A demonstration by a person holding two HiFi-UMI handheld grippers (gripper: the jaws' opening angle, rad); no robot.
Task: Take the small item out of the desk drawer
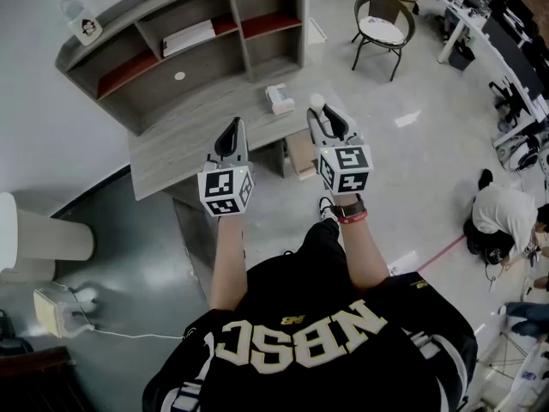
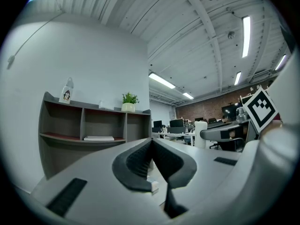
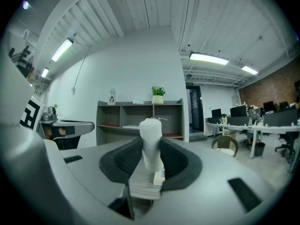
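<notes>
The small white item point(image 3: 151, 142), a stubby cylinder with a thin thread on top, stands upright between the pads of my right gripper point(image 3: 151, 150), which is shut on it. From the head view, this item point(image 1: 316, 101) shows at the tip of the right gripper point(image 1: 320, 115), held over the near right corner of the grey desk point(image 1: 184, 140). My left gripper point(image 1: 231, 134) hovers beside it over the desk's front edge. Its jaws point(image 2: 151, 146) meet with nothing between them. A brownish open drawer point(image 1: 301, 153) shows below the desk's right end, its inside mostly hidden.
A grey shelf unit point(image 1: 184, 37) stands on the desk's far side. A small box point(image 1: 279, 98) lies on the desk near the right gripper. A chair point(image 1: 382, 24) stands beyond, a person sits on the floor at right point(image 1: 502, 217), and a white cylinder point(image 1: 47, 234) stands at left.
</notes>
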